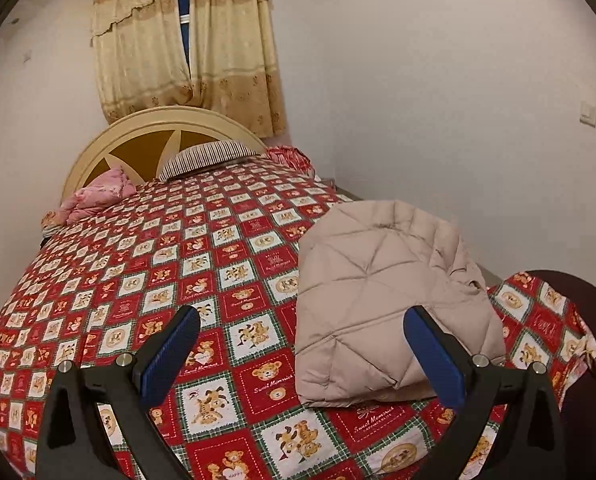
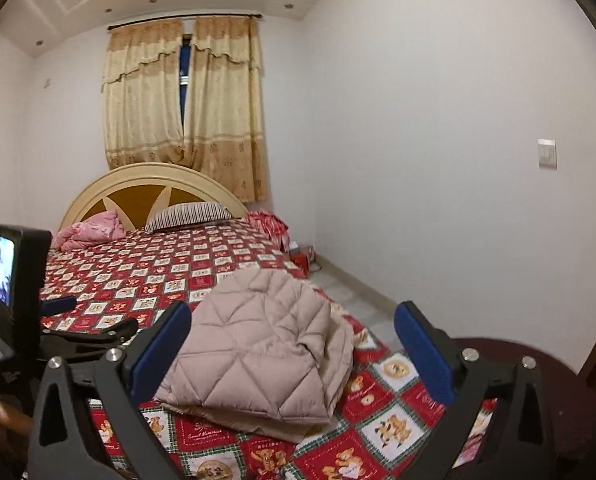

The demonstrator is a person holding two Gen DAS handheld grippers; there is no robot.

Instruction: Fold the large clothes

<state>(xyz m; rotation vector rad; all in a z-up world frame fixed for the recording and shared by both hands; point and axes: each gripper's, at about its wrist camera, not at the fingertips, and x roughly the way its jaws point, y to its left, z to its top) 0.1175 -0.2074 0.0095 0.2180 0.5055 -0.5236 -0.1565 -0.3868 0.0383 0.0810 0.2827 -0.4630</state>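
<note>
Clothing to fold amounts to one piece: a beige quilted jacket [image 1: 394, 300], already doubled over into a bundle, lying on the bedspread [image 1: 170, 276] at the lower right of the left wrist view and at lower centre of the right wrist view. Two grippers are present. The left gripper [image 1: 302, 350] has its blue-padded jaws spread wide with nothing between them, hanging over the bedspread just left of the jacket; the right gripper [image 2: 292, 346] is likewise spread wide and holds nothing, framing the jacket from nearer the foot of the bed. The left gripper's body and its small camera screen [image 2: 0, 274] show at the left edge of the right wrist view. One striped pillow [image 1: 208, 158] and one crumpled pink quilt [image 1: 98, 196] sit against the rounded cream headboard [image 1: 154, 120]. The bedspread is red with white teddy-bear squares. Two beige curtain panels [image 1: 182, 44] hang on the far wall, a dark slit between them; one light switch [image 2: 547, 153] is on the white right wall.
</note>
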